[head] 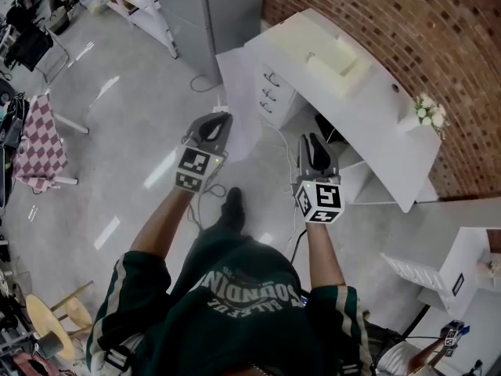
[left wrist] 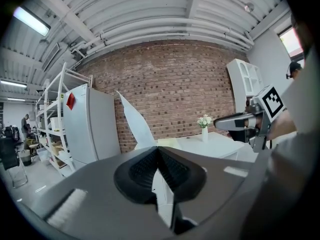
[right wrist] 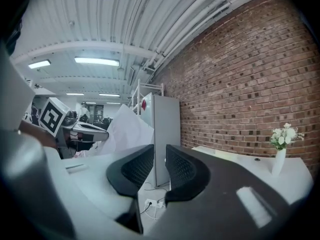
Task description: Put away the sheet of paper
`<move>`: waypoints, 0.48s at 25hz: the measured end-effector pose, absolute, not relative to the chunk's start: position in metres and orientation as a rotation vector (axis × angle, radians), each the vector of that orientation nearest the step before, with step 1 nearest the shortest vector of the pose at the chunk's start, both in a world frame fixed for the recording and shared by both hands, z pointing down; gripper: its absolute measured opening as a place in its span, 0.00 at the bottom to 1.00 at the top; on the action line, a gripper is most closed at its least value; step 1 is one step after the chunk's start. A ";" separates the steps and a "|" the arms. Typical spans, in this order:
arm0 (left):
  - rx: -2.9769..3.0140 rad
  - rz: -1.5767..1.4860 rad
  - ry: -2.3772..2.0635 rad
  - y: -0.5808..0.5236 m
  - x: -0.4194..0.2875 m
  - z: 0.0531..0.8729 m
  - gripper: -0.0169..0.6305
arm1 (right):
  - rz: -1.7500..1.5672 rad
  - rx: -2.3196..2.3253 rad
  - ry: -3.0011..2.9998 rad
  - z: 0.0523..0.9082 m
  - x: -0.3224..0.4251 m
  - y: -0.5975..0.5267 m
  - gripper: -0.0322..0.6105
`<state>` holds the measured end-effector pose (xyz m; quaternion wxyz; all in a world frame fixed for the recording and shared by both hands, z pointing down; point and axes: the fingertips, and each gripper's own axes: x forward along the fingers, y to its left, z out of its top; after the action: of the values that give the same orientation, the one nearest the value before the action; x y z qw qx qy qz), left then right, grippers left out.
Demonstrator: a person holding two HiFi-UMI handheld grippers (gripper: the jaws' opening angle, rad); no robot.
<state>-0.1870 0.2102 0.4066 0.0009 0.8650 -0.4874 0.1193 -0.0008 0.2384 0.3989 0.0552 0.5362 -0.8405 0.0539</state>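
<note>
You wear a dark green sweatshirt (head: 235, 308) with pale lettering printed across the chest and cream stripes running down each sleeve (head: 117, 292). 1 dark shoe (head: 232, 207) shows. Your left hand-held gripper (head: 221, 117) and right hand-held gripper (head: 310, 139) have grey bodies and black ribbed pads (right wrist: 134, 168). Each carries a white cube (head: 196, 169) printed with black square markers.
</note>
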 end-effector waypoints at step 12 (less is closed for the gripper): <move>2.749 0.381 -1.395 0.102 -0.196 0.418 0.05 | 0.201 1.629 -2.493 0.408 -0.027 0.145 0.05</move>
<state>-0.1957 0.1020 0.4183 0.0177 0.8849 -0.4490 0.1227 -0.0269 0.1446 0.4084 0.0785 0.5441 -0.8326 0.0672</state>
